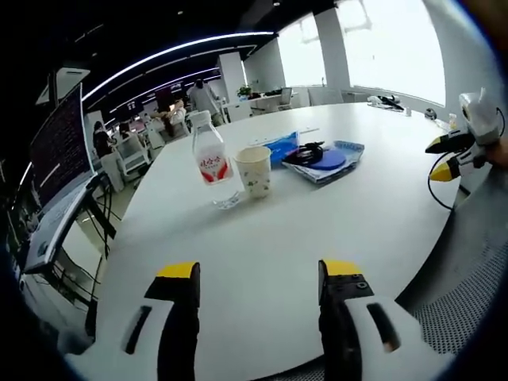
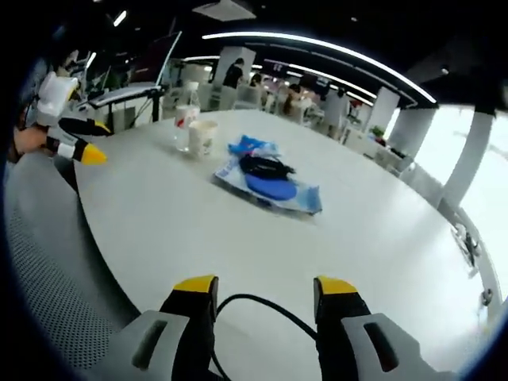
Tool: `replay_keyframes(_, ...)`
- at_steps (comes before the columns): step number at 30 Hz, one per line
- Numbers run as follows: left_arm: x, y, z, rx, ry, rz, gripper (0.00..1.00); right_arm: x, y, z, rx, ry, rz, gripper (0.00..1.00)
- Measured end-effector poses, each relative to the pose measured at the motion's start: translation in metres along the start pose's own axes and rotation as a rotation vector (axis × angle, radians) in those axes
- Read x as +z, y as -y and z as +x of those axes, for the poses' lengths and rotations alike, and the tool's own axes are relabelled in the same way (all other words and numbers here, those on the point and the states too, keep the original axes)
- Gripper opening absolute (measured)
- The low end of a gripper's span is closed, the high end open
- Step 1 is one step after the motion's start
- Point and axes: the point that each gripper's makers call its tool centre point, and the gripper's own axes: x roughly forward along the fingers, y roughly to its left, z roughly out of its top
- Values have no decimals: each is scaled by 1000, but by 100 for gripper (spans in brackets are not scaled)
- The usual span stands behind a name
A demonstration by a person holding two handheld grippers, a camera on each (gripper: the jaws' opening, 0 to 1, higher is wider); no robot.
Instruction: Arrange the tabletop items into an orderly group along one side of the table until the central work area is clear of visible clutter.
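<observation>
On the round white table [image 1: 262, 238] a water bottle with a red label [image 1: 210, 161] stands beside a patterned paper cup [image 1: 254, 171]. Behind them lie a blue packet [image 1: 282, 145] and a clear sleeve holding a blue disc [image 1: 327, 160], with a black cable [image 1: 305, 152] coiled on top. My left gripper [image 1: 259, 274] hovers open over the near table edge, well short of them. The right gripper view has the same bottle [image 2: 185, 119], cup [image 2: 202, 136], packet [image 2: 250, 146] and disc [image 2: 270, 189]. My right gripper [image 2: 266, 287] is open, nothing between its jaws.
A grey mesh chair back [image 2: 55, 270] curves along the table edge. A monitor on a stand [image 1: 59, 147] is off the table's left. Small items [image 1: 389, 101] lie at the far rim. People sit at desks in the background. The other gripper [image 1: 448, 155] hangs over the table's right edge.
</observation>
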Motion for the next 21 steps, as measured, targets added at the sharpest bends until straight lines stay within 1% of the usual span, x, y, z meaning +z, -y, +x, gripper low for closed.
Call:
replay_keyframes(5, 5, 3, -1, -17, 27, 3, 57, -5, 1, 0, -9, -21, -8, 49)
replay_keyframes(10, 5, 5, 0, -25, 26, 6, 55, -10, 3, 1, -14, -45, 0, 48)
replay_keyframes(12, 6, 6, 0, -29, 31, 13, 55, -7, 3, -1, -16, -33, 1, 48)
replay_keyframes(15, 8, 6, -1, -26, 39, 23, 54, -1, 3, -3, -10, 9, 4, 47)
replay_keyframes(16, 7, 6, -1, -26, 34, 23, 55, 0, 2, -2, -5, 13, 4, 47)
replay_keyframes(17, 4, 6, 1, -27, 17, 22, 56, 1, 0, -2, 2, 13, 0, 47)
replay_keyframes(19, -1, 7, 2, -23, -10, 43, 58, 1, -4, -1, 28, 14, -2, 47)
replay_keyframes(21, -4, 6, 2, -17, -28, 49, 57, 3, -8, 0, 52, 23, 12, 47)
